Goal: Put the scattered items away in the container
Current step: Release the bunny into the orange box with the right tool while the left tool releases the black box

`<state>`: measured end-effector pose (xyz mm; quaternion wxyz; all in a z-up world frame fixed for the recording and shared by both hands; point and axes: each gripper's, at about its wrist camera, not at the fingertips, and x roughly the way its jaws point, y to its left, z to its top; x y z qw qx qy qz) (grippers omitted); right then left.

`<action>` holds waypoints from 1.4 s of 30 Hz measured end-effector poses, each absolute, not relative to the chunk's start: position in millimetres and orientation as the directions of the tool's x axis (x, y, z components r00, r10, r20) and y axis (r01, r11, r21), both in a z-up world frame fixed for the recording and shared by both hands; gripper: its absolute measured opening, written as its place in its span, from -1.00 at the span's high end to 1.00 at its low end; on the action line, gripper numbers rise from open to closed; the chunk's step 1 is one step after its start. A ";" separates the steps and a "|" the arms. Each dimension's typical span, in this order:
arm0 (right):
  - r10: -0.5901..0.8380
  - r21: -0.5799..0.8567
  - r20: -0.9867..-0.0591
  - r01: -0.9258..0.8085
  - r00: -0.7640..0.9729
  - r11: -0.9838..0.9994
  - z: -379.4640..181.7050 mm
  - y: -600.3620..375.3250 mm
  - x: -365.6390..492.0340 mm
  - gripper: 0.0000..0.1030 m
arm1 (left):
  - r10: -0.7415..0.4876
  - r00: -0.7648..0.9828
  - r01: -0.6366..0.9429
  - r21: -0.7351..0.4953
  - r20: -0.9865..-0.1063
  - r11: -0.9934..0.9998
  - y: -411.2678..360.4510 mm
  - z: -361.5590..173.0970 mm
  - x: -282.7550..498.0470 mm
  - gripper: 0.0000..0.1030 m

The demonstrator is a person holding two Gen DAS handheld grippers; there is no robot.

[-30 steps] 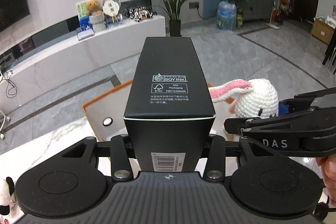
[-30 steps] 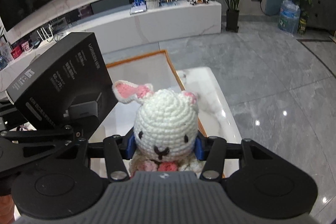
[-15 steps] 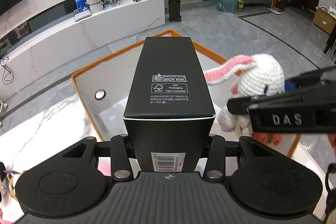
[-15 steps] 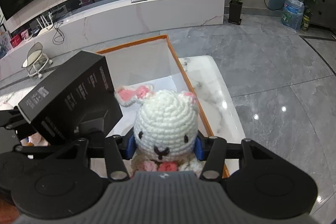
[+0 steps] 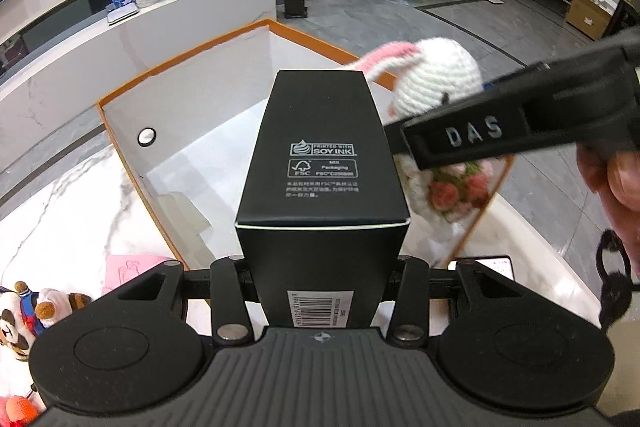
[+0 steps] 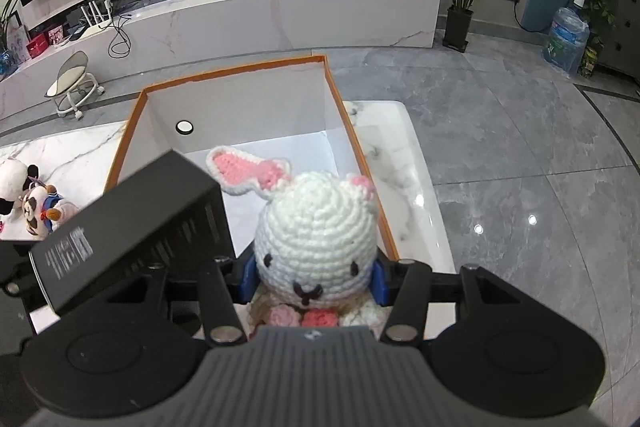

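We see L gripper (image 5: 320, 267) clamped on black carton (image 5: 320, 163); carton runs fwd from between jaws, barcode end nearest camera, far end above orange-rimmed box (image 5: 120, 131); R gripper (image 6: 316, 279) closed on crochet rabbit (image 6: 316, 231), blue pads (image 6: 248, 275) pressing each side of head, face toward camera, pink ear flopped to L of jaws; rabbit hangs over box interior, just beside carton; small plush toys (image 6: 32, 211) on marble tabletop (image 6: 400, 163), well L of R jaws, outside box; hand (image 5: 616, 179) behind R gripper.
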<state>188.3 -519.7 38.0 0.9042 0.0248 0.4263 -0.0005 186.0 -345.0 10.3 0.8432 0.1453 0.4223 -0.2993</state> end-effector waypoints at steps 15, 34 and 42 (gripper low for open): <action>0.006 0.037 -0.765 0.034 0.644 0.999 42.2 -518.6 185.8 -0.33 | -0.342 0.484 0.590 0.012 -0.806 0.808 -343.1 11.1 185.3 -0.45; 0.006 0.046 -0.744 0.042 0.668 0.998 52.5 -512.2 184.2 -0.33 | -0.366 0.502 0.594 0.005 -0.784 0.805 -339.8 26.9 183.8 -0.46; 0.006 0.030 -0.730 0.024 0.684 0.999 65.9 -495.5 179.9 -0.34 | -0.381 0.527 0.574 -0.012 -0.760 0.819 -319.3 42.9 178.3 -0.46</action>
